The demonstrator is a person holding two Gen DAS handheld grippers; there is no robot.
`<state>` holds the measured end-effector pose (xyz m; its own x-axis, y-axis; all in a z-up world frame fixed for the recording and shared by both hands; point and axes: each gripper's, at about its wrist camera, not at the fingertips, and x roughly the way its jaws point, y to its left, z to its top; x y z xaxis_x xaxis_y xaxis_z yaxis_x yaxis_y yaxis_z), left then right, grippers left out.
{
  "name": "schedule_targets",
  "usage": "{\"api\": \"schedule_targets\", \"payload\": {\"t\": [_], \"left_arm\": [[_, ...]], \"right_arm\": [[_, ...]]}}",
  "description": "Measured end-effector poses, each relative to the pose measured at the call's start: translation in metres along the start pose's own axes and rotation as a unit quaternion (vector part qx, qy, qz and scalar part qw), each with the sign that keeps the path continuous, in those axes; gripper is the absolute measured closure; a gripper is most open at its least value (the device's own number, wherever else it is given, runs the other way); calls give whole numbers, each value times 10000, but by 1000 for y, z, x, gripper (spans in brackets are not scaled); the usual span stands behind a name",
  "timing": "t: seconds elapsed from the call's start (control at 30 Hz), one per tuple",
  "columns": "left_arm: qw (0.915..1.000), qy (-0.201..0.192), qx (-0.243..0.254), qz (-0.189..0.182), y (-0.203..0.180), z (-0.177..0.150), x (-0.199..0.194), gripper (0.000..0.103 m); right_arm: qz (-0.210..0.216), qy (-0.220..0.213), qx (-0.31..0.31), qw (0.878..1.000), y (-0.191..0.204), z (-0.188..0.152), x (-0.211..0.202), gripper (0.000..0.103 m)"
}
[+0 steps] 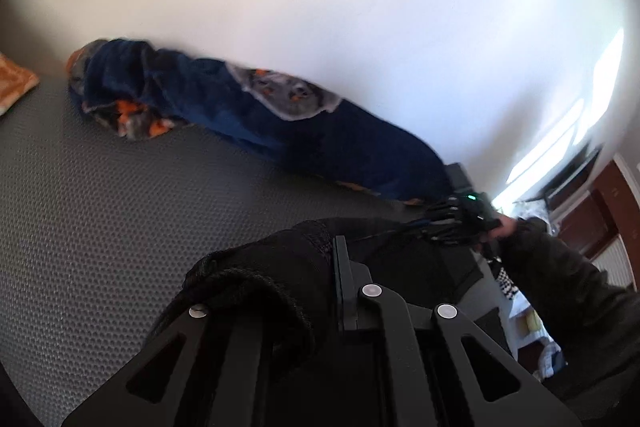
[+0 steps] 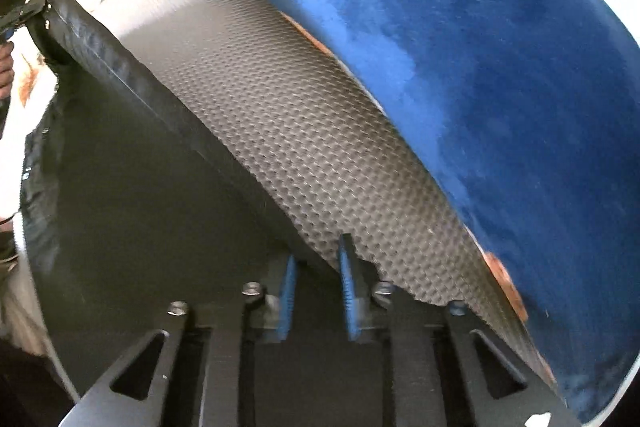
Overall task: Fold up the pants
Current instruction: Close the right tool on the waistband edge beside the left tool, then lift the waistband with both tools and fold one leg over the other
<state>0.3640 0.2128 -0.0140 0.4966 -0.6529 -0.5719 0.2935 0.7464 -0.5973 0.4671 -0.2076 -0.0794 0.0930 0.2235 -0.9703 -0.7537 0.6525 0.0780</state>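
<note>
Lying stretched between the two grippers, the black pants (image 2: pixel 120 163) look dark, thin and a bit crinkly along the top edge. They rest on a grey bumpy mat (image 2: pixel 304 131) that covers the counter, on the near side of it.

The left gripper (image 1: pixel 332 267) has its fingers clamped together on one bunched end of the pants, with the black cloth puffing out around them. The right gripper (image 2: pixel 318 287) points down at the other end. Its blue fingers (image 2: pixel 347 283) stand close together with a small gap, and the pants edge runs between them, but I cannot tell if they are pinching it.

Behind the pants, along the far edge of the mat by the white wall (image 1: pixel 360 7), lies a fuzzy dark blue blanket (image 1: pixel 248 115) with grey and orange patches. An orange cloth (image 1: pixel 14 83) sits at the far left corner.
</note>
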Motion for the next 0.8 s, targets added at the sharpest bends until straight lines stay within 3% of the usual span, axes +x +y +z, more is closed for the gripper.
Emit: {"api": "schedule_targets", "payload": {"t": [0.23,0.4,0.63,0.8], "left_arm": [[9988,54,-61,490,-6,-7,-7,95],[9985,53,240,492,-28,-24,-32,94],[9971,224,606,410,-50,-79,-75,94],[9958,517,691,315,-49,-132,-92,93]], "right_arm": [[-1090,-727,411,9905,51,-28,-37,96],[-1626,-1038,555,9797,95,-59,-76,97],[-1792,-1327,737,9720,150,-119,-122,97],[-1493,-1276,893,9765,200,-168,-118,98]]}}
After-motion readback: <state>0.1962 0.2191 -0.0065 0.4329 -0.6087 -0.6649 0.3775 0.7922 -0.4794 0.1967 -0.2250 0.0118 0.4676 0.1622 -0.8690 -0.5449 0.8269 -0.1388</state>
